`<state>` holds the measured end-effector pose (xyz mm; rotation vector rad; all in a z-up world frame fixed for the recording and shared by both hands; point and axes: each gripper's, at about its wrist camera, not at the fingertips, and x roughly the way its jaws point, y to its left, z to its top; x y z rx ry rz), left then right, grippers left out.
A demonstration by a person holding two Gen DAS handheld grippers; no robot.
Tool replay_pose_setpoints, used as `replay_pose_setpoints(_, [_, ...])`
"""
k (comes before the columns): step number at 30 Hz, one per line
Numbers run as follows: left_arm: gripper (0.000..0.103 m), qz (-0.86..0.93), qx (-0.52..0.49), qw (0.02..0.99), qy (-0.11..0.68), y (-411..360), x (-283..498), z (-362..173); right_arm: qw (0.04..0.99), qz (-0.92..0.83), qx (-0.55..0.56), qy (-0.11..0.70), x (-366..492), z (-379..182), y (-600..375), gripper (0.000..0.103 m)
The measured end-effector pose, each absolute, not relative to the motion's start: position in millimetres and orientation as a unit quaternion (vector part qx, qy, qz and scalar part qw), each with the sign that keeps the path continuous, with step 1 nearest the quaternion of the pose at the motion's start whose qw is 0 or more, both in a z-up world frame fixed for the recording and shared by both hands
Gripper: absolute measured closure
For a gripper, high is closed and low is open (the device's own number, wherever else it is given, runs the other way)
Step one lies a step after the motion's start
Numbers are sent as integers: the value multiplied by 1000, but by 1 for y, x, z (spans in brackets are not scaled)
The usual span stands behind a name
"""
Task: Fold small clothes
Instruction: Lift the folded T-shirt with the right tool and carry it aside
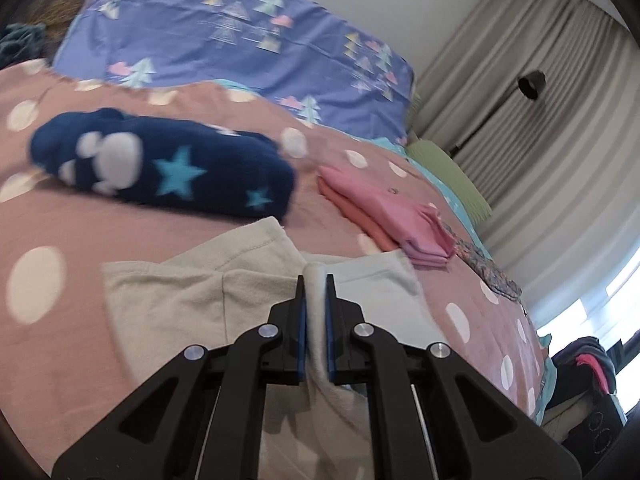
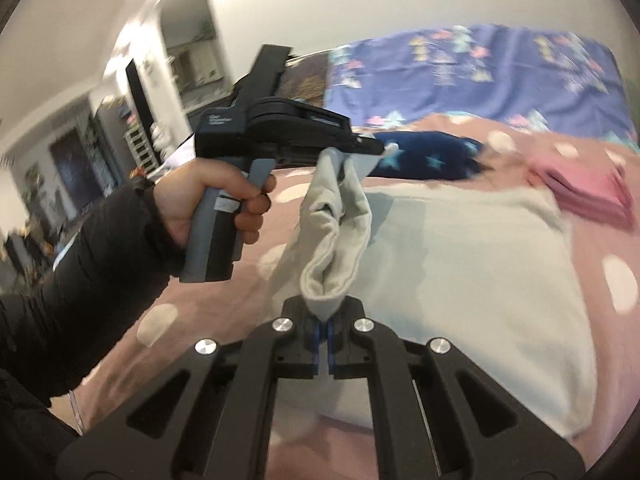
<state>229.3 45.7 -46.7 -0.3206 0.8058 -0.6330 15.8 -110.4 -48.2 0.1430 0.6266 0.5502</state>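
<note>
A cream-white small garment (image 1: 192, 300) lies on the pink polka-dot bedspread (image 1: 48, 224); it also shows in the right wrist view (image 2: 472, 264). My left gripper (image 1: 315, 284) is shut on one edge of it, and it also appears in the right wrist view (image 2: 372, 145), held in a hand and lifting that edge. My right gripper (image 2: 323, 320) is shut on another bunched edge of the same garment, raised above the bed. The cloth hangs folded between the two grippers.
A folded navy fleece with stars (image 1: 168, 168) and a folded pink stack (image 1: 392, 216) lie further back on the bed. A purple tree-print pillow (image 1: 240, 40) is at the head. Curtains (image 1: 540, 120) and a floor lamp (image 1: 530, 84) stand to the right.
</note>
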Motion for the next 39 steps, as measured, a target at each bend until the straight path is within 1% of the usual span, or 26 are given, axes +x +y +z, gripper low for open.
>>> replay_pose_setpoints(4, [97, -321, -143, 848, 397, -3, 239, -49, 914, 231, 112, 314, 13, -58, -157, 101])
replay_pose_setpoints(11, [97, -350, -115, 834, 411, -86, 247, -56, 922, 155, 150, 321, 8, -78, -223, 101])
replay_pose_setpoints(14, [97, -360, -90, 830, 416, -116, 245, -61, 914, 141, 177, 336, 6, -91, -244, 101])
replay_pose_setpoints(18, [97, -362, -50, 831, 420, -145, 241, -71, 907, 139, 187, 351, 5, -104, -250, 101])
replay_pose_setpoints(22, [98, -362, -43, 829, 425, -153, 240, -80, 904, 145, 200, 349, 2, -109, -254, 101])
replay_pose_setpoints(26, [99, -361, -60, 825, 431, -150, 243, -84, 903, 149, 206, 346, 0, -108, -255, 101])
replay_pose_setpoints(32, [99, -372, -85, 825, 417, -145, 237, -74, 916, 165, 207, 300, -13, -89, -259, 101])
replay_pose_setpoints(34, [98, -375, -71, 824, 419, -150, 235, -77, 914, 150, 202, 317, -12, -95, -259, 101])
replay_pose_setpoints(36, [98, -375, -64, 821, 425, -154, 234, -83, 897, 139, 229, 353, -6, -112, -267, 101])
replay_pose_setpoints(37, [92, -372, -61, 822, 427, -154, 233, -86, 887, 140, 246, 366, -3, -120, -271, 101])
replay_pose_setpoints(38, [79, -365, -57, 826, 427, -153, 230, -87, 877, 142, 264, 376, -1, -127, -276, 101])
replay_pose_setpoints(39, [74, -359, -56, 829, 426, -150, 226, -86, 872, 144, 273, 380, 1, -130, -278, 101])
